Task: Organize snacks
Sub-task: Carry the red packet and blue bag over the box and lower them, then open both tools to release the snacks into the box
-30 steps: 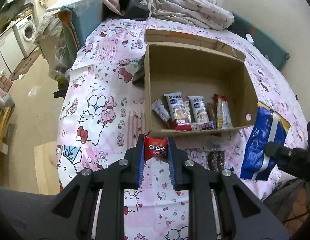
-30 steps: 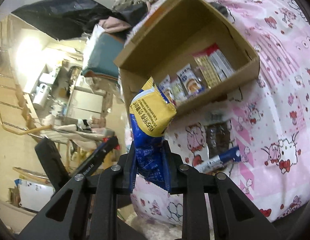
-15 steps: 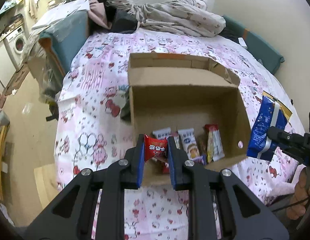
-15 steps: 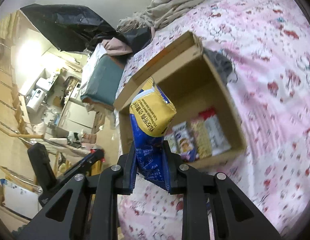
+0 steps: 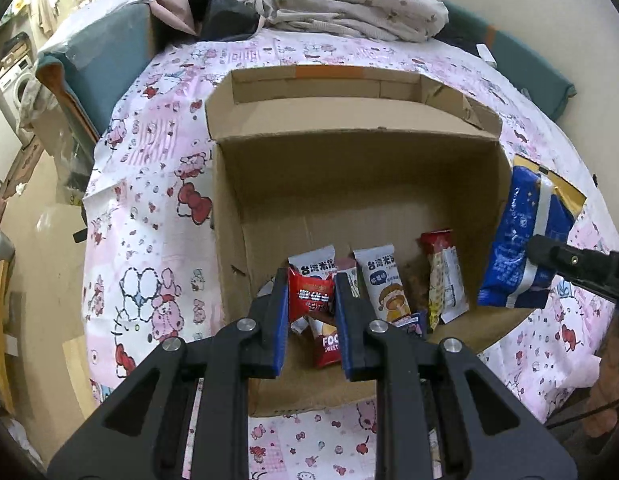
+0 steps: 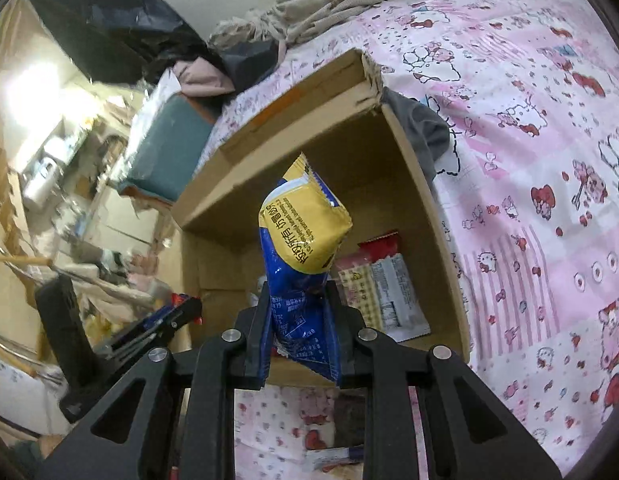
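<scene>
Snacks [image 5: 383, 284] already line the box [image 5: 349, 184]; your left gripper [image 5: 311, 300] pinches a red packet [image 5: 310, 294], your right gripper [image 6: 299, 320] clamps a blue-yellow bag [image 6: 303, 240], both unplaced.

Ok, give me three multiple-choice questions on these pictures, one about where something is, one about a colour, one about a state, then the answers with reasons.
1. Where do the loose snacks lie?
A. in the cardboard box
B. on the floor
C. on the pile of clothes

2. What colours is the packet in the right gripper?
A. green and white
B. blue and yellow
C. all black

3. How is the left gripper?
A. open and empty
B. shut on a spoon
C. shut on the red packet

Answers: A, the snacks rest on the box's floor; B, the blue and yellow packet shows both colours; C, both pads press the red packet.
</scene>
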Motion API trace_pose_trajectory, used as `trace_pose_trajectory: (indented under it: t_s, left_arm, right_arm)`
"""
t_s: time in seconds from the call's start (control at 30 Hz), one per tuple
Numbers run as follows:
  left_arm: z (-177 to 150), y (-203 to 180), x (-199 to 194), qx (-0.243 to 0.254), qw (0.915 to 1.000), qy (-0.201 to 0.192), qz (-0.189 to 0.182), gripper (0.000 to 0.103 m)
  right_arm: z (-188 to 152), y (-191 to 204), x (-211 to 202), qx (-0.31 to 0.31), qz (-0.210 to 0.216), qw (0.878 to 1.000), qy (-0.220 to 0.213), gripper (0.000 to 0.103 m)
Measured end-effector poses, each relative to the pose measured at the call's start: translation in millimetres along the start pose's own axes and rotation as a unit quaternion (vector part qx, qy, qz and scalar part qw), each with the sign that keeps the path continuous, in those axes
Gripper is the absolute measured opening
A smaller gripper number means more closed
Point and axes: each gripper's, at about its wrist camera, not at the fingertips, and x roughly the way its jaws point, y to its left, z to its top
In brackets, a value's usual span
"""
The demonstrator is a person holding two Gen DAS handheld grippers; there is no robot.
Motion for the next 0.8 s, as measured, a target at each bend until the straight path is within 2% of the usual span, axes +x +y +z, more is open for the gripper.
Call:
trace_pose_trajectory:
  t_s: [0.13,0.3,0.8]
  left_arm:
    - [0,-5,1,0.013,0.9998,-0.013,0.006,0.018]
    - [0,-4,4,0.006,1.0,-0.004,0.001,0.018]
    - [2,0,5,-0.011,0.9999,-0.004,0.001,0.019]
  right_arm:
    - [-2,3,8,-0.016,-0.016,1.0,0.009,0.023]
    - [-6,8,15,-0.035,-0.031,0.999,0.016,0.023]
    - [-7,12,22,-0.046,-0.042,0.998,0.025,0.025]
